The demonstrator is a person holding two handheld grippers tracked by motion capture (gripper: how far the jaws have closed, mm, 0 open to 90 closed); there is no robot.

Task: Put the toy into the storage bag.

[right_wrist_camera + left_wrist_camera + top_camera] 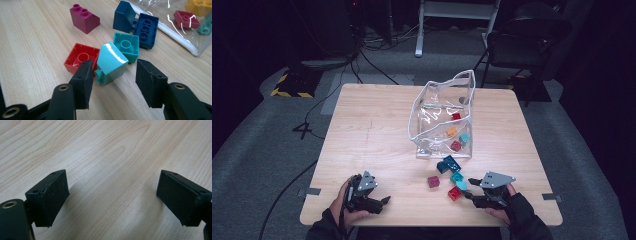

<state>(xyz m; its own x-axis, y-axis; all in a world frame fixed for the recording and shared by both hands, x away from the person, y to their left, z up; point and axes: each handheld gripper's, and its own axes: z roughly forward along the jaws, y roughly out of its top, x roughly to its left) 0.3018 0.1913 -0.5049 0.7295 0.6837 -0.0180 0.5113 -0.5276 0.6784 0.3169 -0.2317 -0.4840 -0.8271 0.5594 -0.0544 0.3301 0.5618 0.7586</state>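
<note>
Far left on the table (362,125): left gripper (371,199) resting low near the front edge, jaws spread wide over bare wood, nothing between the pads (52,195) — idle for now.

Further right, near the table's middle: a magenta brick (433,181) standing alone, studs up in the right gripper view (83,18). Next to it a loose cluster — a dark blue sloped brick (443,166) touching a dark blue flat brick (146,30), a teal square brick (126,46) lying on its side, a red brick (80,57) with its hollow underside facing the camera, and a light teal sloped brick (110,63) tipped over, leaning against the red one.

Behind the cluster: a clear plastic bag (442,112) standing open-mouthed, with red, orange and teal bricks already inside — seemingly a gathering of loose bricks into the bag, partly done.

Right again: right gripper (473,189) low over the table, jaws half closed and set on either side of the light teal sloped brick. Left pad (83,77) close to the brick's studded end, right pad well clear of its glossy slope — not yet gripped, by the look of it.

Step in hand, as judged: picking up the light teal sloped brick. Next move likely calling for a further squeeze until both pads bear on it, with care on the slick slanted face, which could slip. Then a lift clear of the red neighbour and a carry up and over the bag's white rim.
</note>
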